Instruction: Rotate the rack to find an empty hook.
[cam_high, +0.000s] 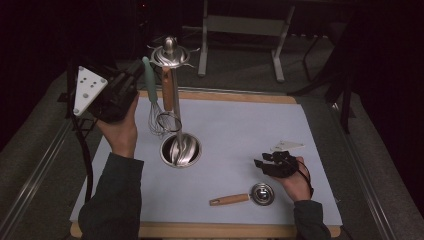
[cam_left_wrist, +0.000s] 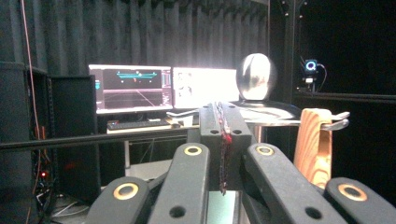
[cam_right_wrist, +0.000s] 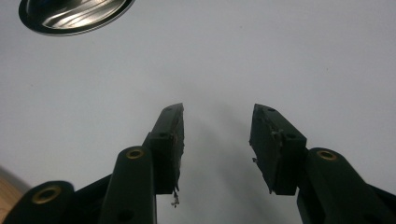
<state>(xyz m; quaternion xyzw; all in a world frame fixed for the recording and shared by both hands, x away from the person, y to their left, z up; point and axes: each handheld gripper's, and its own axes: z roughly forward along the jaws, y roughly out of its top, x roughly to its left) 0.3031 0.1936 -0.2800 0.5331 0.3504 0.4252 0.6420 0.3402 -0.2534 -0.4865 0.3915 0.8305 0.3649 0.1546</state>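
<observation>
One desk carries everything, its top covered by a single pale sheet with a wooden edge showing at the front and back. On it stands one metal utensil stand: a round base dish near the middle of the desk, a thin upright post, and a hooked ring under a rounded knob at the top. Two utensils hang from that ring, side by side: one whisk with a pale green handle, its wire head dangling just above the base, and one utensil with a wooden handle close against the post. A third utensil, one small metal strainer with a wooden handle, lies flat near the front edge of the desk, well apart from the stand. There are two tools, one in each hand. The left tool is raised at the height of the ring, just beside the whisk's green handle; in the left gripper view its jaws are pressed together with nothing between them, and the wooden handle hangs just to their right. The right tool rests low over the desk just behind the strainer's bowl, its jaws standing apart over bare sheet, with the rim of the base dish at the upper left of the right gripper view.
</observation>
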